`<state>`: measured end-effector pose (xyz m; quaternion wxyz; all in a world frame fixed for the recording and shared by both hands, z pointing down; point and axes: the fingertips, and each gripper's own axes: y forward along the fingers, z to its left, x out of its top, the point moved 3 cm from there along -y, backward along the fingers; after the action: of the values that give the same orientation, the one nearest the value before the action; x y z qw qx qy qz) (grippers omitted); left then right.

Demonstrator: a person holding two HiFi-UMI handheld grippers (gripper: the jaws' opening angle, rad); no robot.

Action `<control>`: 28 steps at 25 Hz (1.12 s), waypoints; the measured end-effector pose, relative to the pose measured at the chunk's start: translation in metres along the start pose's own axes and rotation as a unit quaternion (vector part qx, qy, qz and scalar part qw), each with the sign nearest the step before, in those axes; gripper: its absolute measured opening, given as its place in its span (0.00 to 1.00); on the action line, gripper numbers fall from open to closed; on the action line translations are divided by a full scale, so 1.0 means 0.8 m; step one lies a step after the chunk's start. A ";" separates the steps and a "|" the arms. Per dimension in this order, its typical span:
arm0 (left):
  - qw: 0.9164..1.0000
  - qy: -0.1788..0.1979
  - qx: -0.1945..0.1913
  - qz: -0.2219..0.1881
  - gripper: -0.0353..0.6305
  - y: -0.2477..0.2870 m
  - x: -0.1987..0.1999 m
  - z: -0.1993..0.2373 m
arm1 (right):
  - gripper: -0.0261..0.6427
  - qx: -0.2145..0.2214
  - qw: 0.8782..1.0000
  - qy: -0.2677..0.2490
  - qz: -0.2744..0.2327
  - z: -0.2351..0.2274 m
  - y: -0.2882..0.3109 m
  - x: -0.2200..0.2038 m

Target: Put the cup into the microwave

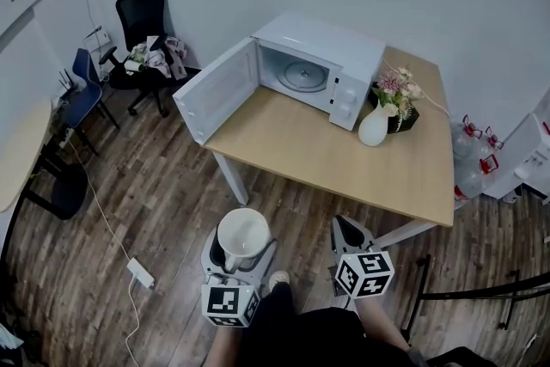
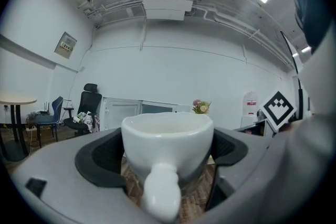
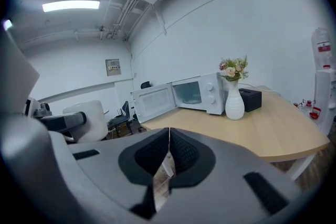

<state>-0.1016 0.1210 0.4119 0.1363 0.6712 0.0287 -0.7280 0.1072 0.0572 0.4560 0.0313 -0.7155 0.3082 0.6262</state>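
We are pinching the white cup (image 2: pixel 168 136) in our left tool (image 1: pixel 242 252), handle toward us, over the wooden floor (image 1: pixel 163 202) near the worktop (image 1: pixel 344 163) bearing the open microwave (image 1: pixel 322 69). We are holding our right tool (image 3: pixel 168 150) pressed together, empty.

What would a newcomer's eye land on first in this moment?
The white cup, shut in the left gripper, hangs over the wood floor short of the table. Beyond it the white microwave stands on the table's far side with its door swung wide open, a white vase of flowers beside it.
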 end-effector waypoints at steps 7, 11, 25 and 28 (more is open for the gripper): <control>1.000 0.000 -0.004 0.002 0.76 0.046 0.007 0.036 | 0.03 -0.011 1.000 0.006 0.002 -0.006 0.046 0.013; 1.000 -0.001 -0.009 0.005 0.77 0.067 0.009 0.054 | 0.03 -0.017 1.000 0.009 0.002 -0.006 0.069 0.020; 1.000 0.001 -0.026 0.005 0.77 0.102 0.003 0.102 | 0.03 -0.029 0.999 0.027 -0.020 0.003 0.114 0.045; 1.000 -0.001 -0.031 0.004 0.77 0.103 0.004 0.103 | 0.03 -0.034 0.999 0.028 -0.017 0.003 0.111 0.039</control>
<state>-0.1624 0.0230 0.4285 0.1600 0.6663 0.0483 -0.7267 0.0630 -0.0263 0.4569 0.0090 -0.7384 0.2754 0.6155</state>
